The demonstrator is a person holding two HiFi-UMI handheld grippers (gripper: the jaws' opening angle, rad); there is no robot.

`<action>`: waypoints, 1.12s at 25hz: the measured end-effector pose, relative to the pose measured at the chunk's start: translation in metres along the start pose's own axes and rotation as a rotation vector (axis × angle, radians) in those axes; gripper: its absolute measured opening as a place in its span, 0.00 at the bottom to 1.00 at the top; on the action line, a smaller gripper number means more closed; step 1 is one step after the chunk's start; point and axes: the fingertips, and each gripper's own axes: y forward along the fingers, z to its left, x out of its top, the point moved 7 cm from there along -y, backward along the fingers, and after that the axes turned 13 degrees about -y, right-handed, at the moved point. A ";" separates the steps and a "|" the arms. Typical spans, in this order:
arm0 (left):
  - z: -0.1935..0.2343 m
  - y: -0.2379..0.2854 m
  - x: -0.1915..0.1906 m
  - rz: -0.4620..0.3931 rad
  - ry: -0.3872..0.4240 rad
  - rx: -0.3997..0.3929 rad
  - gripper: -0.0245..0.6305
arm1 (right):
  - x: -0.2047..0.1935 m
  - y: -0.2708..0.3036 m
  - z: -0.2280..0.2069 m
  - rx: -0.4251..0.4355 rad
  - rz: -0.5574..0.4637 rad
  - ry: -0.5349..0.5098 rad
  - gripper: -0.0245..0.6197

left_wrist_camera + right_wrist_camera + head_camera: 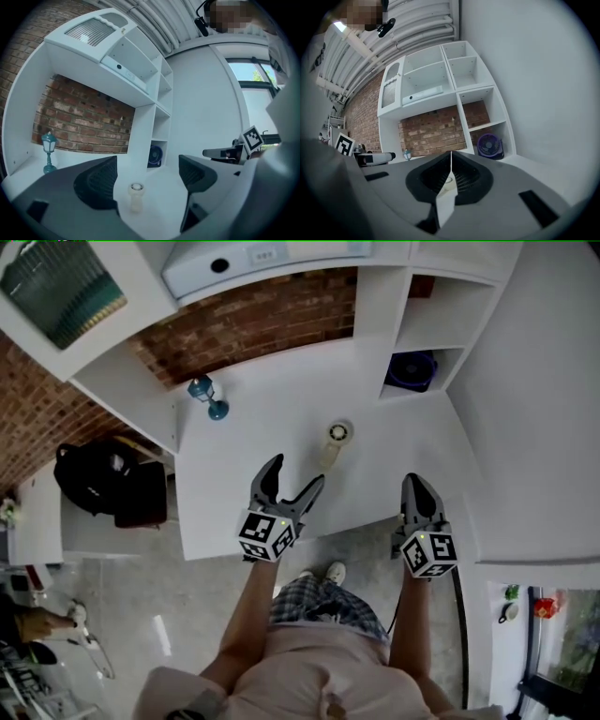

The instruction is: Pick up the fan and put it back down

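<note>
While left gripper (296,472) fingers (98,183) spread, fan (136,196) stands ahead between them, seemingly untouched; right gripper (415,486) fingers (464,177) pressed together.

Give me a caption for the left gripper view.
Left gripper, jaws apart, facing the small cream fan on the white desk.

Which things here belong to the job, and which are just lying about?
In the job: small white fan on the desk, open left gripper aimed at it.
Lying about: blue fan in the shelf, lantern, black bag; shut right gripper idle.
</note>
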 end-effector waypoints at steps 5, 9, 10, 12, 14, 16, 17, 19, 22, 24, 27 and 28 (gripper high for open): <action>0.013 0.021 0.002 0.020 -0.002 0.001 0.64 | 0.003 0.029 -0.004 0.017 0.005 0.003 0.06; 0.028 0.039 0.002 0.040 -0.008 0.016 0.64 | -0.001 0.051 -0.005 0.031 0.026 0.000 0.06; 0.031 0.044 0.002 0.047 -0.007 0.018 0.64 | -0.001 0.056 -0.006 0.034 0.029 0.002 0.06; 0.038 0.056 0.001 0.061 -0.016 0.015 0.63 | -0.002 0.067 -0.008 0.038 0.035 0.001 0.06; 0.044 0.069 -0.001 0.083 -0.025 0.014 0.63 | -0.004 0.080 -0.009 0.048 0.046 -0.005 0.06; 0.050 0.083 -0.005 0.114 -0.029 0.016 0.63 | -0.006 0.094 -0.010 0.060 0.058 -0.012 0.06; 0.052 0.091 -0.008 0.133 -0.029 0.018 0.63 | -0.008 0.102 -0.010 0.067 0.067 -0.019 0.06; 0.058 0.107 -0.018 0.181 -0.024 0.027 0.63 | -0.012 0.118 -0.011 0.085 0.087 -0.039 0.06; 0.068 0.129 -0.037 0.258 -0.046 0.042 0.63 | -0.022 0.142 -0.011 0.114 0.123 -0.065 0.06; 0.072 0.141 -0.051 0.310 -0.053 0.057 0.63 | -0.032 0.154 -0.010 0.131 0.151 -0.080 0.06; 0.079 0.155 -0.072 0.392 -0.060 0.093 0.63 | -0.048 0.169 -0.008 0.159 0.193 -0.097 0.06; 0.081 0.158 -0.079 0.419 -0.063 0.107 0.63 | -0.053 0.173 -0.007 0.168 0.205 -0.099 0.06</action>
